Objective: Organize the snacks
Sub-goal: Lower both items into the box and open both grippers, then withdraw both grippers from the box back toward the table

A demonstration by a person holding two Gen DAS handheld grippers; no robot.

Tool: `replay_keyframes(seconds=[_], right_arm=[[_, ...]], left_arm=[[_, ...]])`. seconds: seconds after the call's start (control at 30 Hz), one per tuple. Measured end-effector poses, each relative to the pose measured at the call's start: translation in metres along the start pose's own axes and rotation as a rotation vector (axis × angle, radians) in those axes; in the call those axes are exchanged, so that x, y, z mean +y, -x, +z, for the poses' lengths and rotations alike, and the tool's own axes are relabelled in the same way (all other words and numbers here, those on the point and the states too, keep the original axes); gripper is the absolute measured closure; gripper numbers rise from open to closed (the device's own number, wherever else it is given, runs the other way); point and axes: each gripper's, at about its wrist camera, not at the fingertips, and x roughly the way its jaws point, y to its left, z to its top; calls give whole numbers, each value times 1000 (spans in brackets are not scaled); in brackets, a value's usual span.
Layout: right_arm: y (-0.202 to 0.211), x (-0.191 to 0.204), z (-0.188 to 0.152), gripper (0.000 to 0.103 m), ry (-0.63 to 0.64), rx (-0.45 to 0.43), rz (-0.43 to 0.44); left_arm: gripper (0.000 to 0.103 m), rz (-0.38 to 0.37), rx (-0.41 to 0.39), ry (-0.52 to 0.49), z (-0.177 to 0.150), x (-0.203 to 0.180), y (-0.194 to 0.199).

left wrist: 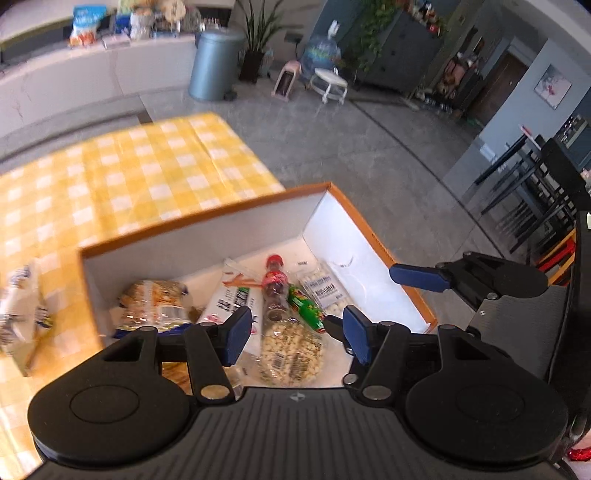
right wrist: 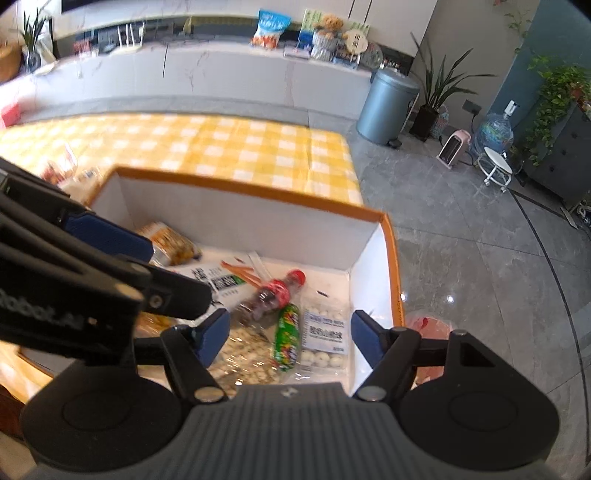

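Observation:
An orange-rimmed white box [left wrist: 207, 218] [right wrist: 255, 194] stands on the yellow checked table. It holds several snacks: a small red-capped bottle [left wrist: 275, 282] [right wrist: 275, 293], a green candy roll [left wrist: 306, 308] [right wrist: 286, 338], a pack of white balls [left wrist: 325, 290] [right wrist: 325, 338], a bag of pale nuts [left wrist: 291, 352] [right wrist: 240, 354], a white packet [left wrist: 231, 301] and an orange bag [left wrist: 153, 299] [right wrist: 171, 242]. My left gripper [left wrist: 295, 336] is open and empty above the box. My right gripper [right wrist: 288, 341] is open and empty above it too. Another snack bag [left wrist: 20, 310] lies on the table left of the box.
The table [left wrist: 122, 173] [right wrist: 236, 144] ends just right of the box, over grey floor. A grey bin [right wrist: 388, 105], plants, a heater and a stool stand beyond. A counter with snack bags [right wrist: 269, 27] runs along the back. Dark chairs [left wrist: 535, 192] stand at the right.

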Motion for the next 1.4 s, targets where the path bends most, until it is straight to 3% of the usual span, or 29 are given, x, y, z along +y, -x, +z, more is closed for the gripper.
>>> replay_keyframes(seconds=[0.3,0.53,0.83,1.03,1.4], right_arm=[[53,42,-17,21,-56,-256,80],[60,80,-32,20,-178,-337,146],[69,139,-56,20,-265,-433,115],[68,180,-66,20,-239,-443,130],[33,238,-77,26,-156,-392,172]], left_arm=[[34,144,-205,-55,-41,21,68],[33,274,-301,-40,-83,47,103],[32,388,-423,39,-131,80,133],[32,438,-450,54,-158,105,144],[32,502,-402,92,-194,145,132]])
